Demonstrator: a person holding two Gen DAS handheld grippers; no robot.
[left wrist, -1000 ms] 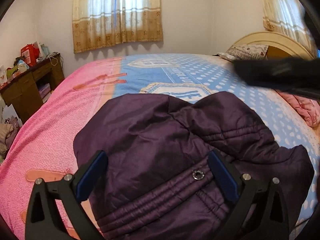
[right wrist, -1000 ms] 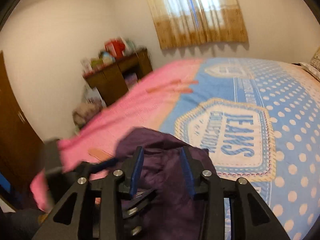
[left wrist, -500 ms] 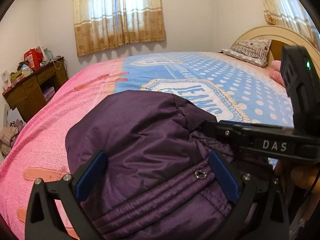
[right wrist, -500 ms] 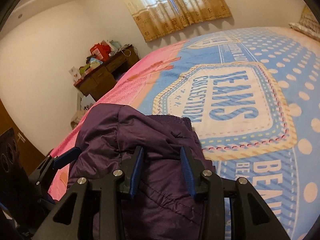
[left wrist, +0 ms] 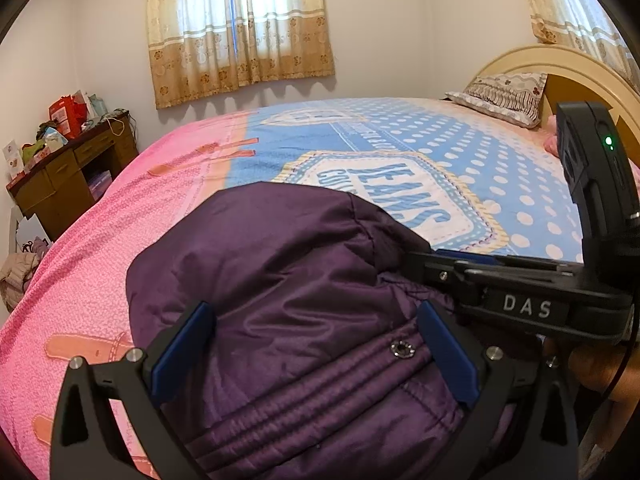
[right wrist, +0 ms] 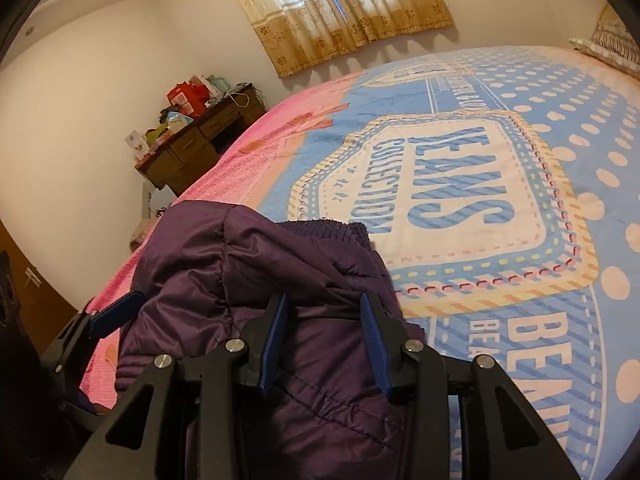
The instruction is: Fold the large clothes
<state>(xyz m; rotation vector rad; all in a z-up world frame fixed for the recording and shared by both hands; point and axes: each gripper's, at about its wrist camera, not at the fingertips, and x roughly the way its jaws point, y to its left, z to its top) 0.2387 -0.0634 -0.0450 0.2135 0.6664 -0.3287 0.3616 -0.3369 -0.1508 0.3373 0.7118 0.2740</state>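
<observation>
A big purple jacket (left wrist: 280, 320) lies bunched on the bed (left wrist: 500, 168), on the end far from the pillow (left wrist: 504, 94). The left gripper (left wrist: 316, 352) is spread wide over the jacket. The right gripper (right wrist: 324, 328) pinches a fold of the jacket between its blue pads (right wrist: 274, 340).

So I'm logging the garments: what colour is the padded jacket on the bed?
Dark purple: the jacket shows best in the left wrist view.
</observation>
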